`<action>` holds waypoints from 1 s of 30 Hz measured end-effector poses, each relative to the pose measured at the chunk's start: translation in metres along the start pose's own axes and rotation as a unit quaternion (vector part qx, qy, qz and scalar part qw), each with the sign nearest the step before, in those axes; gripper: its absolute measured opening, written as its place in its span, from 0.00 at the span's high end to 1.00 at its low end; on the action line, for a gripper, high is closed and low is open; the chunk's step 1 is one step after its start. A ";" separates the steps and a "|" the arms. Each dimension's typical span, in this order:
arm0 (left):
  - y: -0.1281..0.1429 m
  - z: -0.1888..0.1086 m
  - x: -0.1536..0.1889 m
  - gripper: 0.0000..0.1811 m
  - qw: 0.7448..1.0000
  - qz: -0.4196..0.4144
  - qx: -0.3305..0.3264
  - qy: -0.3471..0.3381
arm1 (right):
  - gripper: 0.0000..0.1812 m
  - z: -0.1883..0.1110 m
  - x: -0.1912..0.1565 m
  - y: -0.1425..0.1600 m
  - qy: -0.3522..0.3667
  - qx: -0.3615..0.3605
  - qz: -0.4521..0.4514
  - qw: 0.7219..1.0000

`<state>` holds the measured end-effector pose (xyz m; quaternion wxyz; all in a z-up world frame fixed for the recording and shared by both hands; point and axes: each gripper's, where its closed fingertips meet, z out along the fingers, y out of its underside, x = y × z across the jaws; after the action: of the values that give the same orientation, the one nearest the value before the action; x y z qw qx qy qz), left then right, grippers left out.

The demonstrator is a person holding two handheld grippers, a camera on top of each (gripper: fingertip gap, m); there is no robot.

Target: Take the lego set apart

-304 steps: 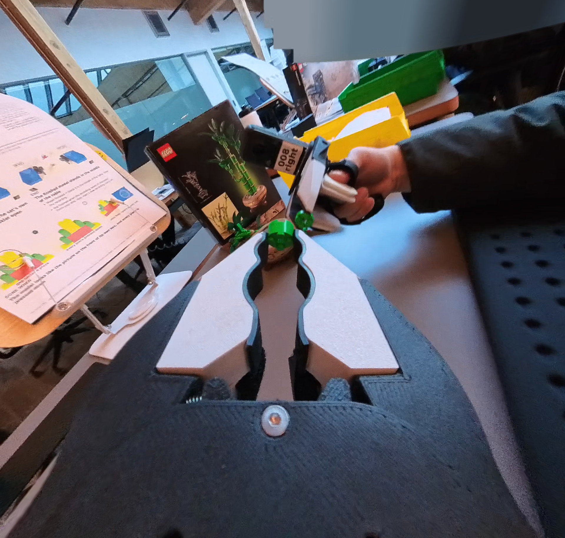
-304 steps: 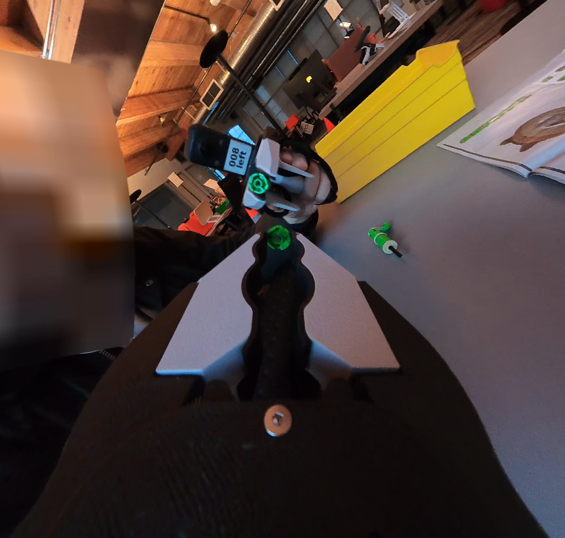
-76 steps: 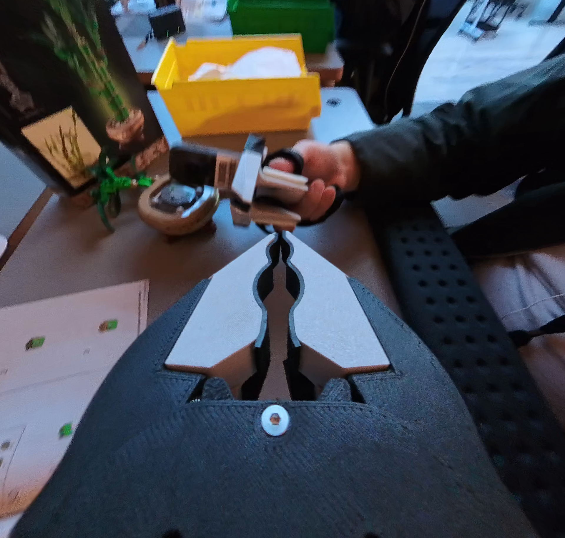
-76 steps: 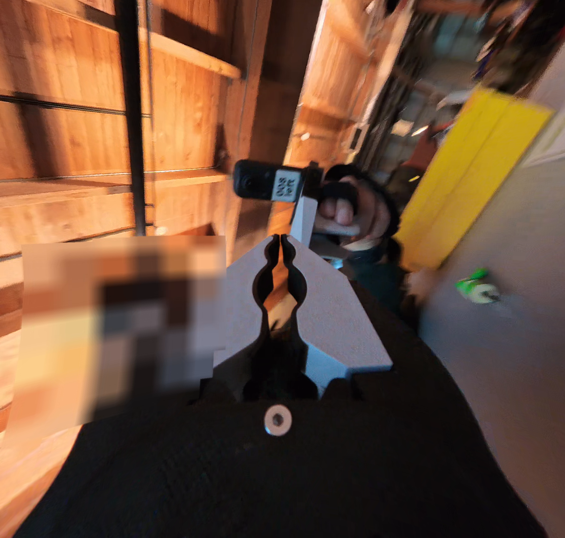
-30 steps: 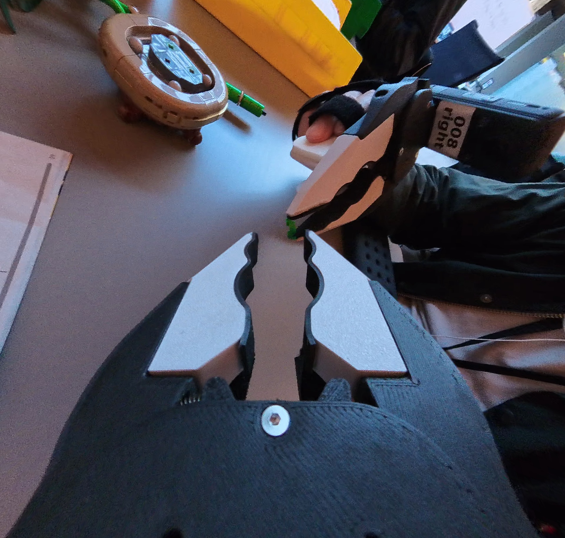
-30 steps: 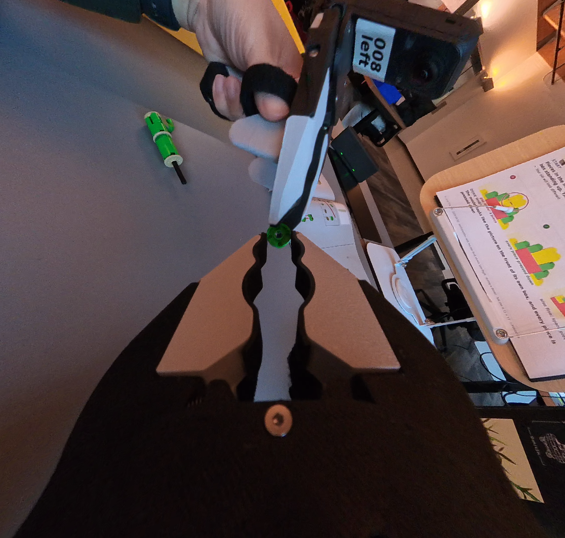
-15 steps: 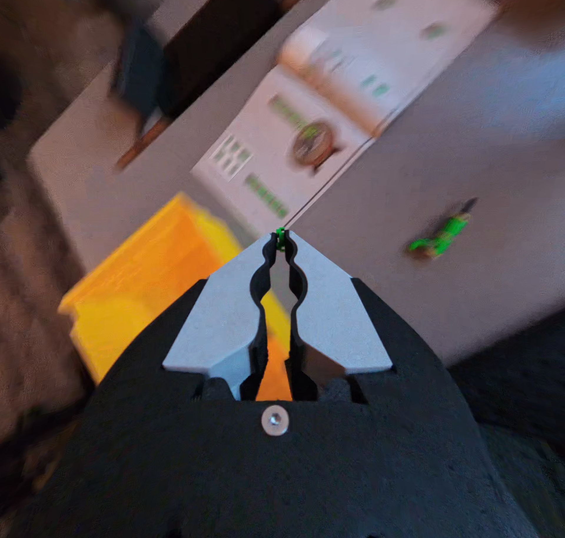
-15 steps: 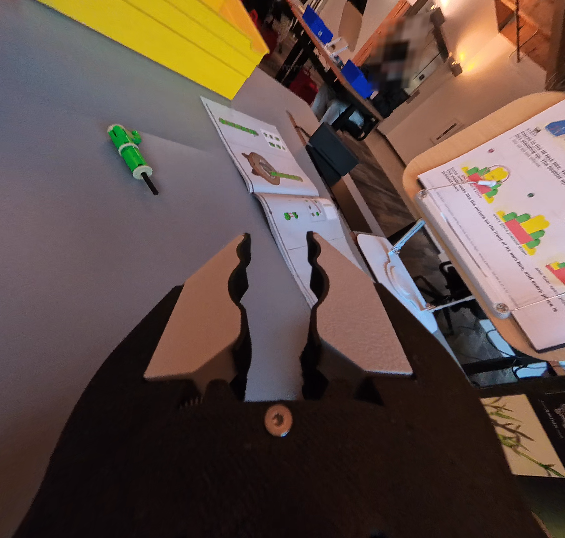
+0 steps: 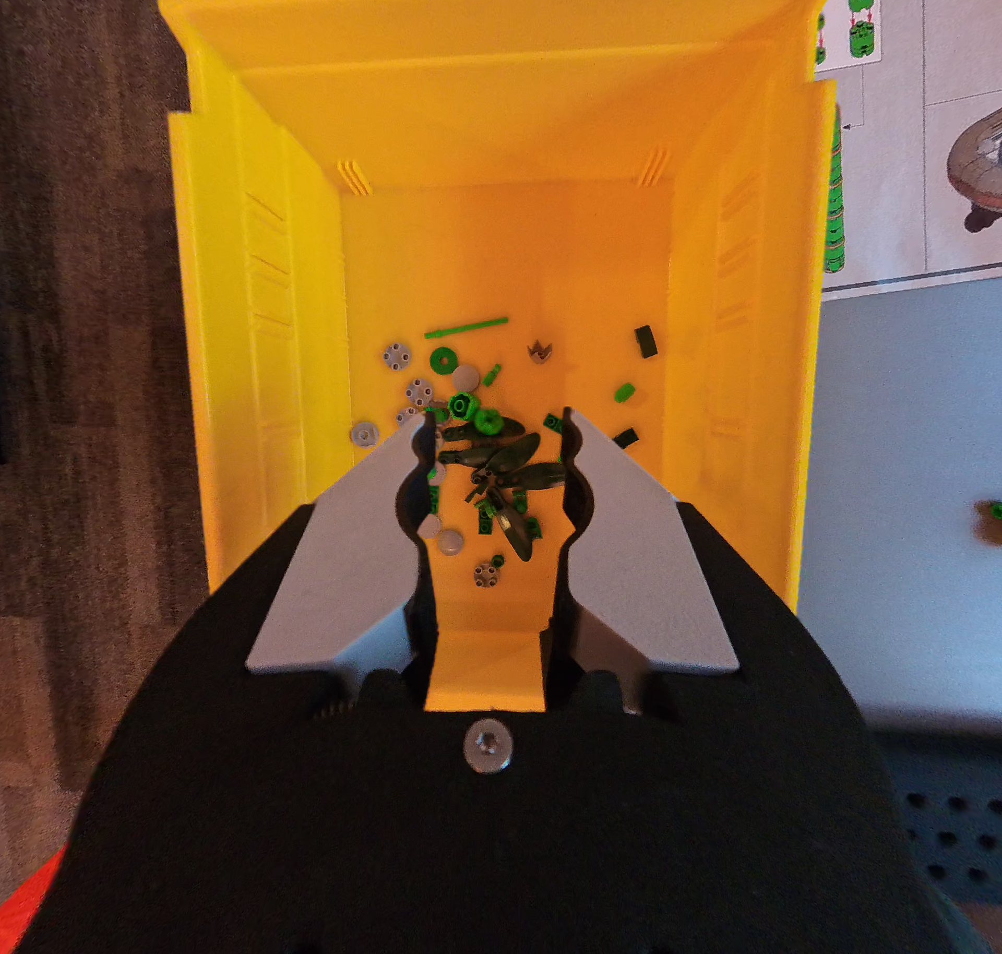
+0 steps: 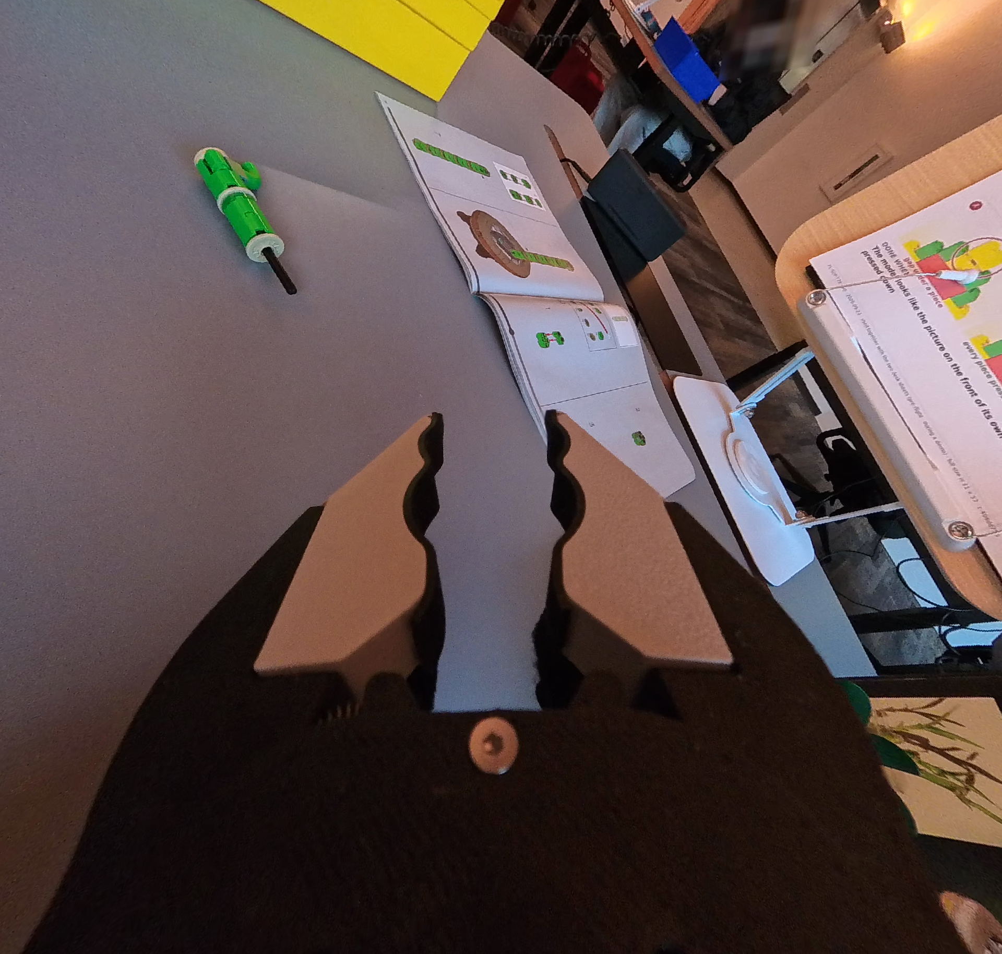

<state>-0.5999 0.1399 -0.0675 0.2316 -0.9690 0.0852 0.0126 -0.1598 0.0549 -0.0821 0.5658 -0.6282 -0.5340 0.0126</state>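
Note:
My left gripper [image 9: 494, 422] is open and empty, looking straight down into a yellow bin [image 9: 488, 114]. On the bin's floor lie several loose pieces [image 9: 488, 472]: green studs, dark green leaves, grey round plates and a thin green rod. My right gripper [image 10: 492, 415] is open and empty above the grey table [image 10: 162, 386]. A short green bamboo stalk segment [image 10: 238, 207] with white rings and a black axle lies on the table, far left of the right gripper. The bin's outer wall shows in the right wrist view [image 10: 368, 1] at the top.
An open instruction booklet [image 10: 520, 277] lies on the table ahead of the right gripper, also beside the bin [image 9: 922, 114]. A stand with a printed sheet [image 10: 922, 331] is at the right, off the table edge. The set's box [image 10: 943, 765] is at lower right. One gripper's finger ends stand about 45 cm off the other's. The short green bamboo stalk segment [image 10: 238, 207] is closer to my right gripper, around 15 cm from its tips; the left tips are 30 cm off.
My left gripper swung over the yellow bin and opened; the small green piece it pinched half a second ago is gone from its tips. My right gripper stayed open and shifted slightly.

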 end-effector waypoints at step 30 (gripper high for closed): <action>-0.033 -0.112 0.335 0.78 0.755 0.457 0.242 0.404 | 0.99 0.046 -0.061 -0.052 -0.175 -0.007 0.059 0.983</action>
<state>-0.2661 0.0647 0.0256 0.3695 -0.6415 0.6033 -0.2964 -0.2485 0.0344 -0.0973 0.4578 -0.6508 -0.5864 0.1519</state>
